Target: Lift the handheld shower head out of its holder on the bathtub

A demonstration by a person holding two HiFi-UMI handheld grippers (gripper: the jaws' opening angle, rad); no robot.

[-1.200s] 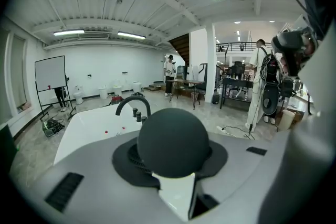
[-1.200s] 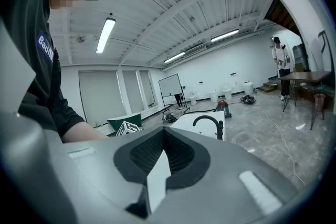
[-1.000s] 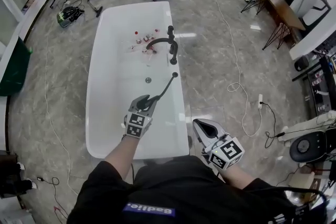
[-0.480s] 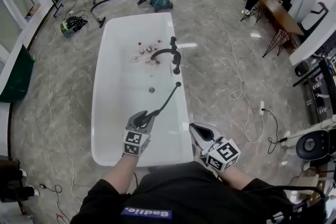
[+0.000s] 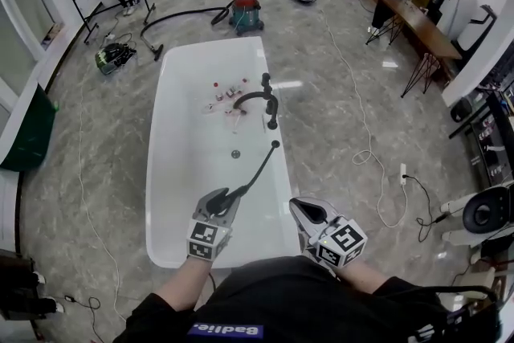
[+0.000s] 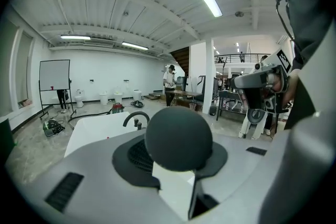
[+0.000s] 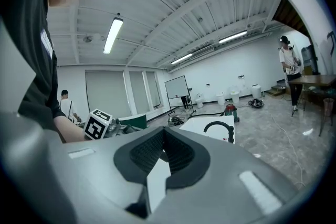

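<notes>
The black handheld shower head [image 5: 254, 171] slants up over the white bathtub [image 5: 178, 173], its far end near the tub's right rim and short of the black faucet [image 5: 263, 98]. My left gripper [image 5: 222, 202] is shut on its near end, which fills the middle of the left gripper view as a round black knob [image 6: 178, 137]. My right gripper [image 5: 303, 206] hovers beside the tub's near right corner, shut with nothing in it. The right gripper view shows the faucet [image 7: 218, 127] ahead of its empty jaws.
Small bottles [image 5: 227, 91] lie in the tub by the faucet, with the drain [image 5: 235, 153] nearer me. A red vacuum [image 5: 245, 11] and hoses sit beyond the tub. Cables [image 5: 365, 149] run across the marble floor on the right. People stand far off.
My left gripper has risen with the shower head still in its jaws. The right gripper has shifted a little beside the tub.
</notes>
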